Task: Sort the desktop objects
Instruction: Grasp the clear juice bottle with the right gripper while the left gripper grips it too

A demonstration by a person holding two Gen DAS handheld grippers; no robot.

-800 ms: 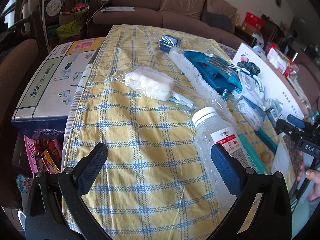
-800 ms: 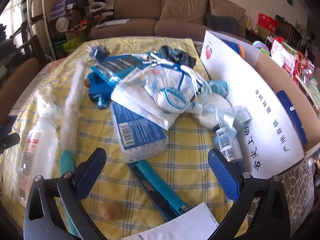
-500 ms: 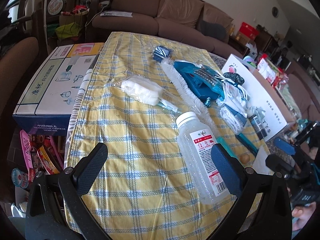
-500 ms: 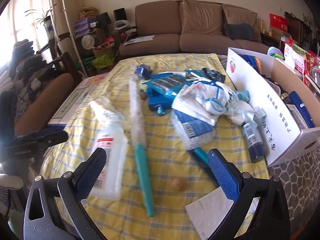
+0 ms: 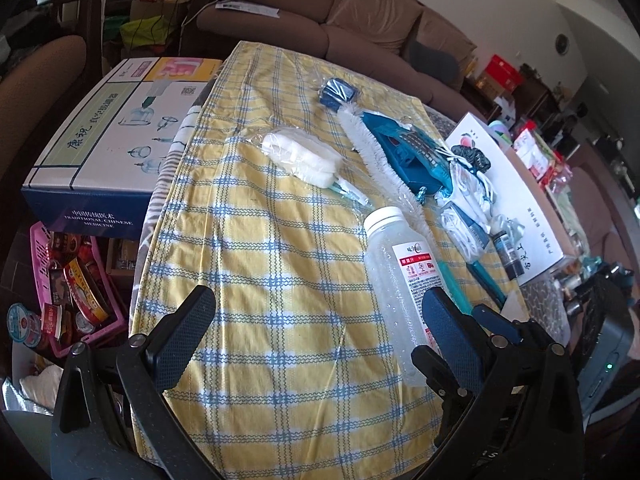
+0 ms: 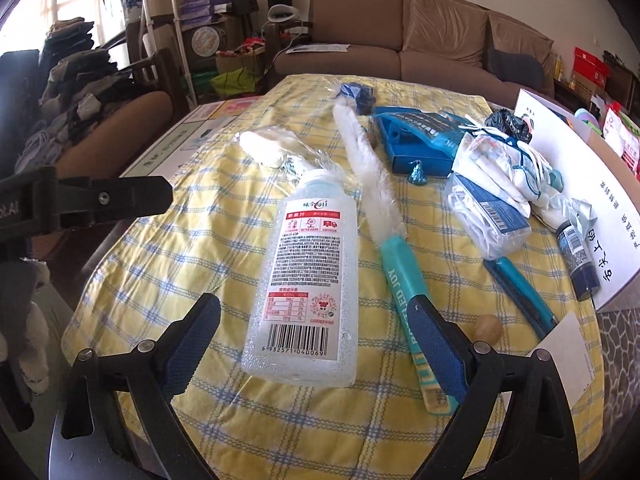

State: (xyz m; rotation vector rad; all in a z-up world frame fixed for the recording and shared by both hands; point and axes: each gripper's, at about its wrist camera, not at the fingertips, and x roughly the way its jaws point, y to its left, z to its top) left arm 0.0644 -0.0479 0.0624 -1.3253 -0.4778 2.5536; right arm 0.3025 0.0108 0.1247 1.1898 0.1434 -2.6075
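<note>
Clutter covers the right half of a table under a yellow-and-blue checked tablecloth [image 6: 224,248]. Nearest the right gripper [image 6: 316,344] lies a clear plastic bottle [image 6: 308,276] on its side, white cap pointing away, barcode end between the gripper's spread blue pads, which touch nothing. Just right of the bottle lies a bottle brush [image 6: 380,204], white bristles at the far end, teal handle running under the right pad. Farther right sit a wrapped pack with a blue barcode label [image 6: 486,216], a teal flat tool [image 6: 520,292], a small round brown thing [image 6: 488,328] and a dark small bottle [image 6: 576,256] that lies against a white cardboard box [image 6: 568,168] at the table's right edge. Behind them are a blue packet [image 6: 416,136], a bundle of white bags with blue strings [image 6: 504,160] and a foil-wrapped sweet [image 6: 416,174].

Left gripper [image 5: 316,344] hangs over bare cloth at the near left part of the table, fingers released and wide, nothing between them; its right pad overlaps the bottle in the view, but I cannot tell if they touch. A white sponge brush in clear wrap [image 5: 304,158] lies mid-table. A printed carton [image 5: 108,136] stands beside the table, with a pink basket of tins [image 5: 76,280] below it.
</note>
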